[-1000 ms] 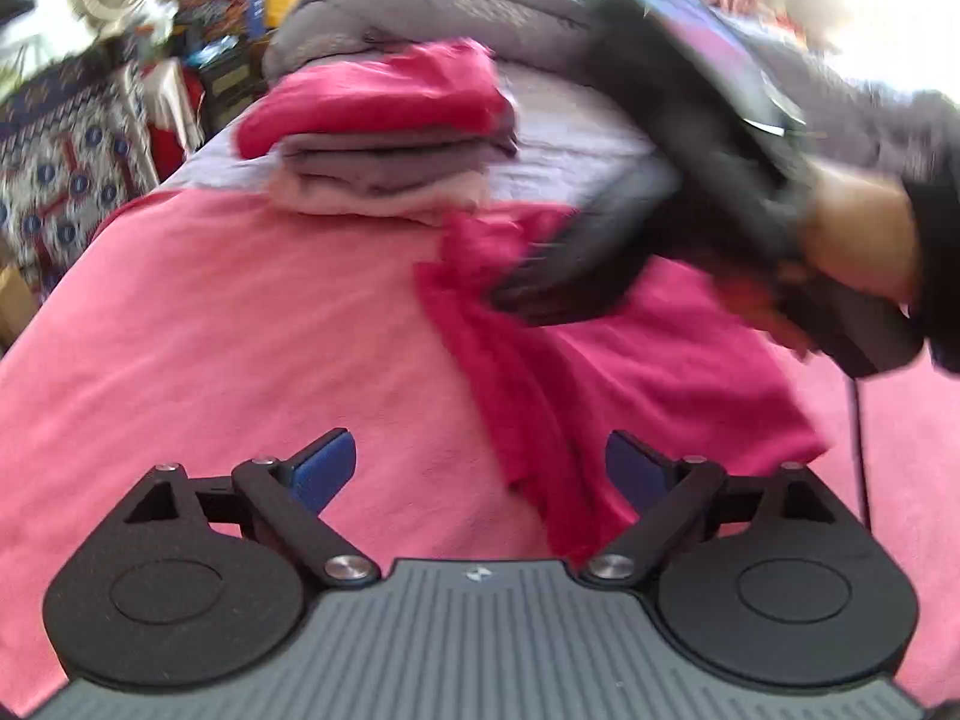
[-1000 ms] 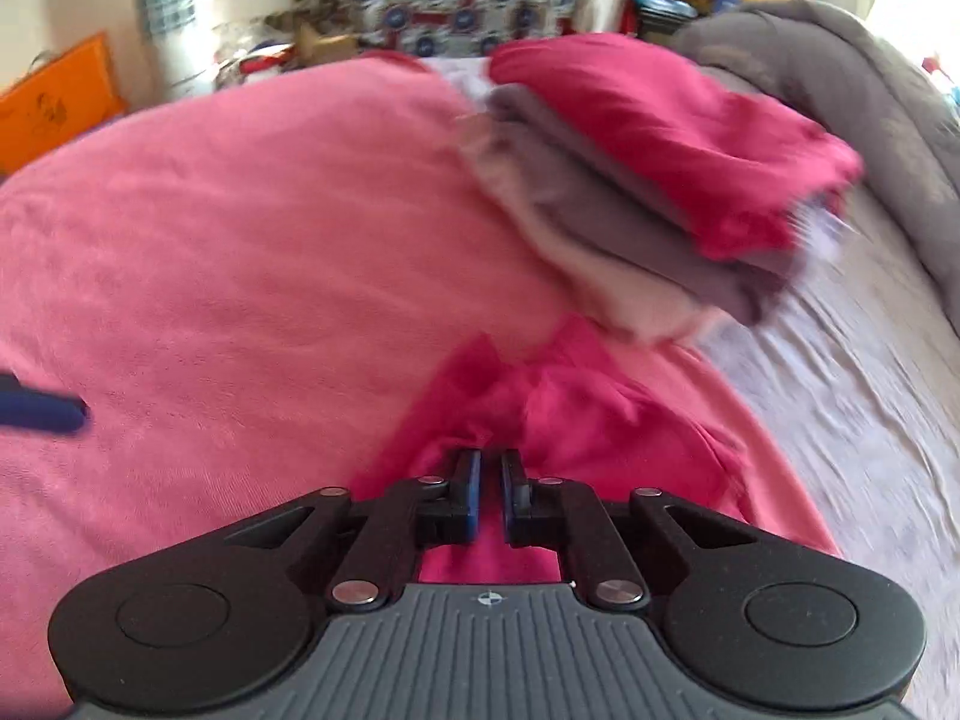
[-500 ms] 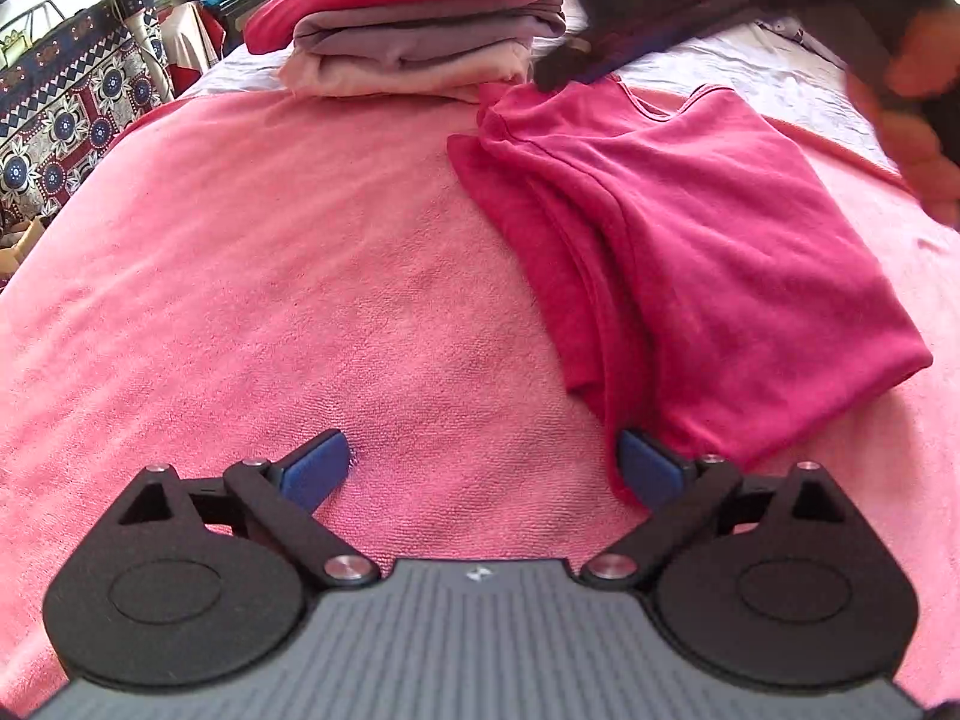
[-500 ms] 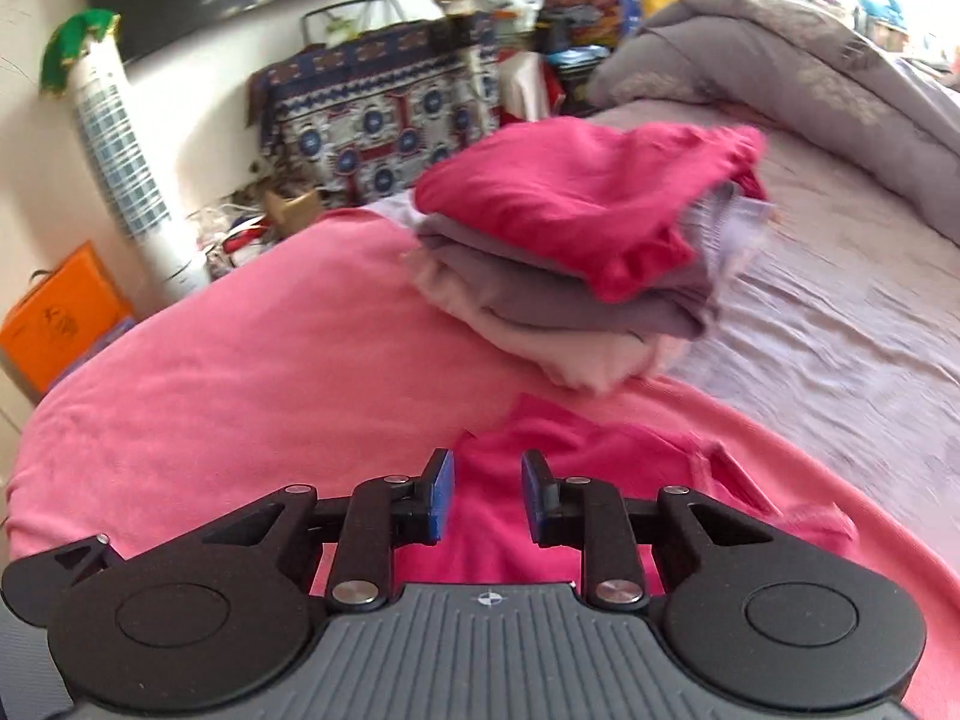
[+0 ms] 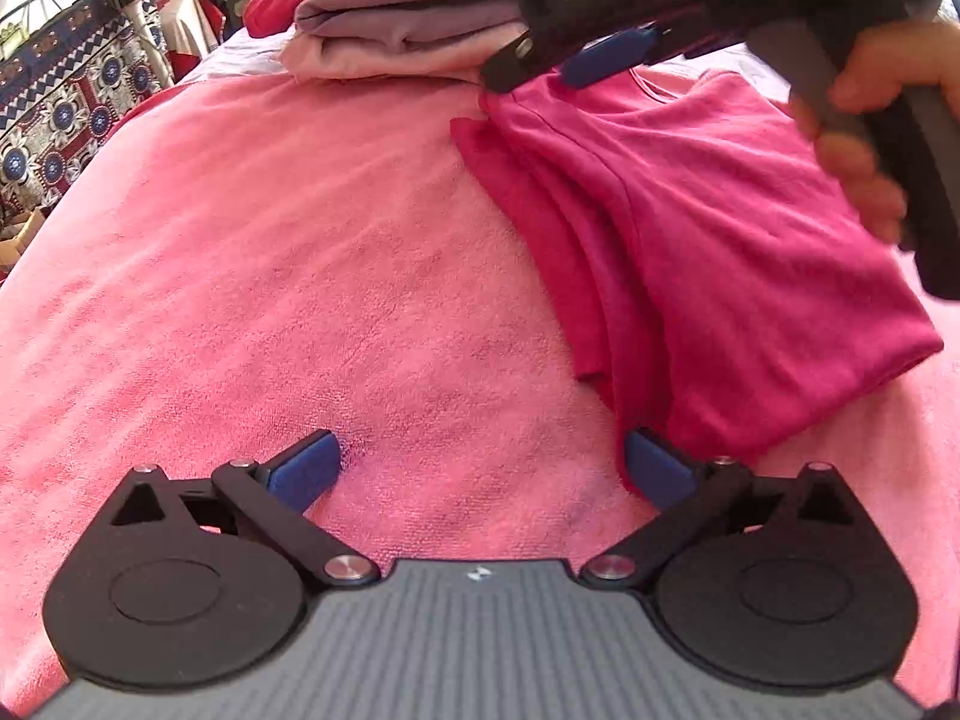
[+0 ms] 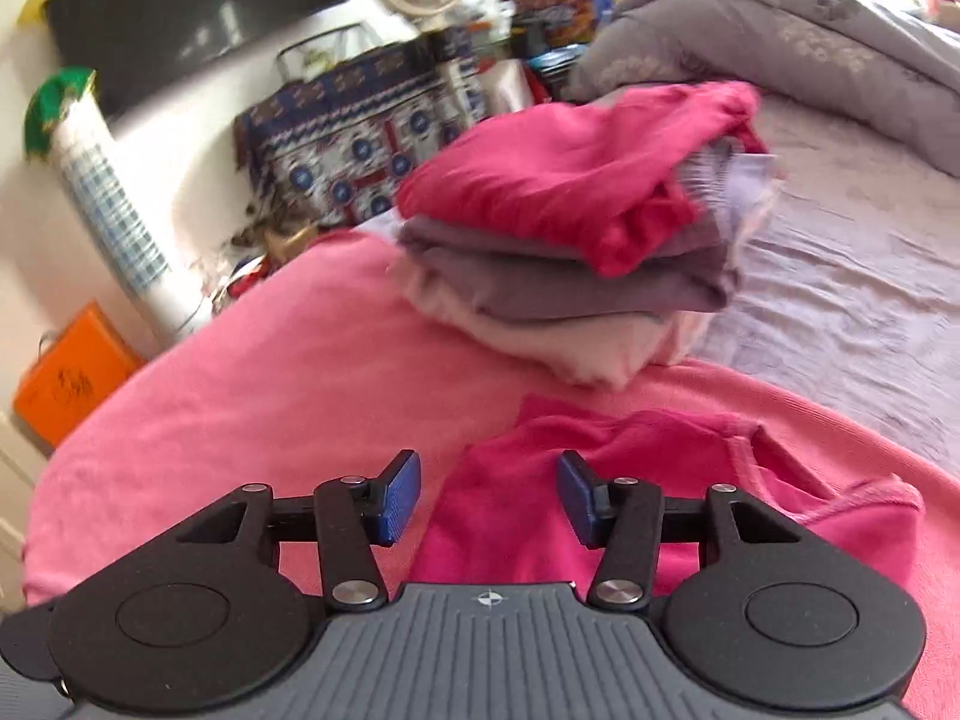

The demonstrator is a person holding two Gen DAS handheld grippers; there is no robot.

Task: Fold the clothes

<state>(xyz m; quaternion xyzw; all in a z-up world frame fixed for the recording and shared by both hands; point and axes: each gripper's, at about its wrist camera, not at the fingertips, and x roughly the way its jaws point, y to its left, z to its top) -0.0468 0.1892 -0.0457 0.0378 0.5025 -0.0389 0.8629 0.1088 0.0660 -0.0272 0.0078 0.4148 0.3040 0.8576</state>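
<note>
Here both sets of jaws stand open with nothing between them. The left gripper is spread wide, low over the pink blanket, its right finger touching or tucked just under the near hem of the magenta shirt. The right gripper is parted about halfway and hovers at the shirt's far end, by the neckline, close to the cloth but gripping none of it; in the left view it shows as a black body held by a hand above the collar.

The shirt lies flat on the blanket as a long strip, its sides folded inward so that layered edges run down its left side. It is narrowed but still full length, so by my reading it is partly folded: the lengthwise folds are in, and a crosswise fold, hem toward collar or the reverse, is what would be left to bring it to the size of the others. With a gripper at each end, either could take hold for that.

Just beyond the shirt sits a stack of folded garments, magenta on top, grey-mauve in the middle, pale pink below, resting where the blanket meets the lilac sheet. I judge those pieces done. No other loose clothes show in either view.
</note>
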